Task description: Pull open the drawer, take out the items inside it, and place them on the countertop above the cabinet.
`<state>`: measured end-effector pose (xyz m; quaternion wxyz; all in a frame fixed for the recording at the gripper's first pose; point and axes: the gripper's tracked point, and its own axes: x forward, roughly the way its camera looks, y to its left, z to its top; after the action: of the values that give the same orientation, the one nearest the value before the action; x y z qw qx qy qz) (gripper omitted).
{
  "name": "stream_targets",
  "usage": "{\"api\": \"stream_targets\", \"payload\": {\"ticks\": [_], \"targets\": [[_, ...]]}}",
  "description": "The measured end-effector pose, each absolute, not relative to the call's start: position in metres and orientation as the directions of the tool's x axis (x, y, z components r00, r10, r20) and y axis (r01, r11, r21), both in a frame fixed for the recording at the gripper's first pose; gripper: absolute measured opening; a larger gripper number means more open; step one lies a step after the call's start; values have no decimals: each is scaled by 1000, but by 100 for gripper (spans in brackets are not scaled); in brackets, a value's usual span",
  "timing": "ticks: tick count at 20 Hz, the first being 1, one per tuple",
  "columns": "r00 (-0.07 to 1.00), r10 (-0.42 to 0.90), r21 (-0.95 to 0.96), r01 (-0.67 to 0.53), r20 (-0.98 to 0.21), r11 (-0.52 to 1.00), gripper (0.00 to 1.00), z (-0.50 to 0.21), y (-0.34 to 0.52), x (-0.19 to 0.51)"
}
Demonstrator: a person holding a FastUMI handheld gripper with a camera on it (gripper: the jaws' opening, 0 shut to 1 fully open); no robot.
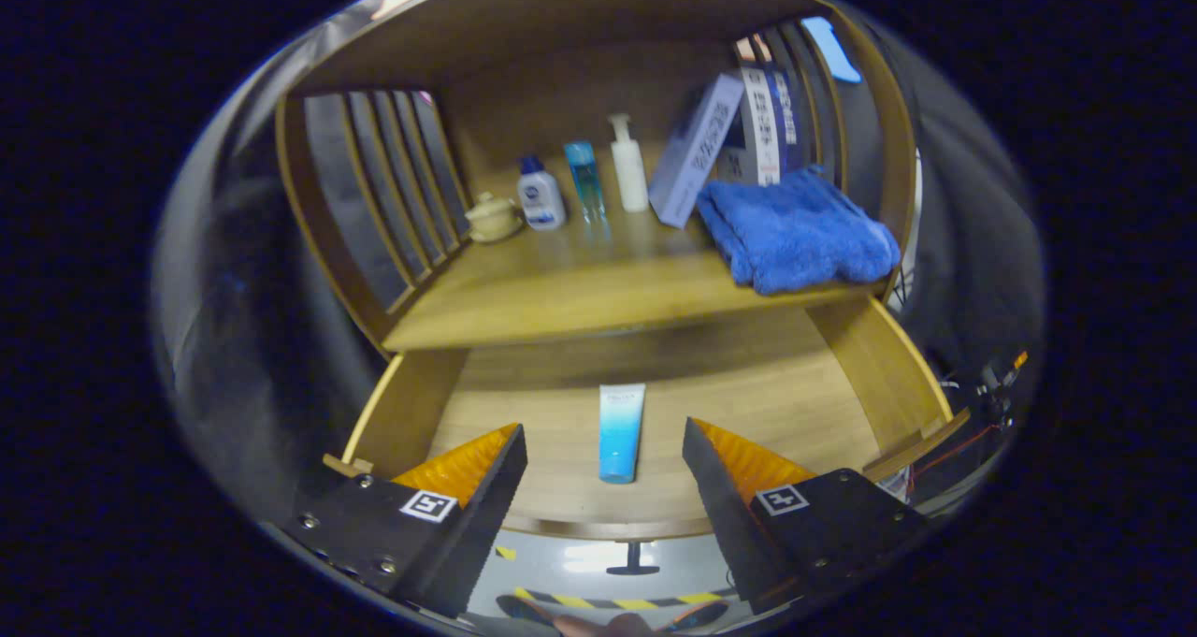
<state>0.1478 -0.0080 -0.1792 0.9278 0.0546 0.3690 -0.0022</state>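
Observation:
The wooden drawer (pixel 846 389) stands pulled open below the countertop (pixel 580 296). A blue and white tube (pixel 621 431) lies lengthwise on the drawer floor, cap end toward me. My gripper (pixel 603 450) is open above the drawer's front edge, and the tube lies between its two fingertips without touching either. The drawer's handle (pixel 633 560) shows below the front panel.
On the countertop stand a small ceramic jar (pixel 492 217), a white bottle with blue cap (pixel 540 195), a clear blue bottle (pixel 584 178), a pump bottle (pixel 629 166), a leaning box (pixel 695 151) and a folded blue towel (pixel 793 228). Slatted side panels (pixel 388 183) flank the shelf.

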Motion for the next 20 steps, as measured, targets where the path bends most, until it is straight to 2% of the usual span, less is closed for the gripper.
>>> {"api": "stream_targets", "payload": {"ticks": [3, 10, 14, 20], "targets": [[624, 72, 130, 47, -778, 990, 100, -210, -4, 160], [538, -54, 3, 103, -841, 995, 100, -248, -15, 185], [475, -71, -26, 101, -877, 995, 77, -268, -10, 190], [389, -93, -44, 133, -916, 990, 79, -294, -3, 193]]}}
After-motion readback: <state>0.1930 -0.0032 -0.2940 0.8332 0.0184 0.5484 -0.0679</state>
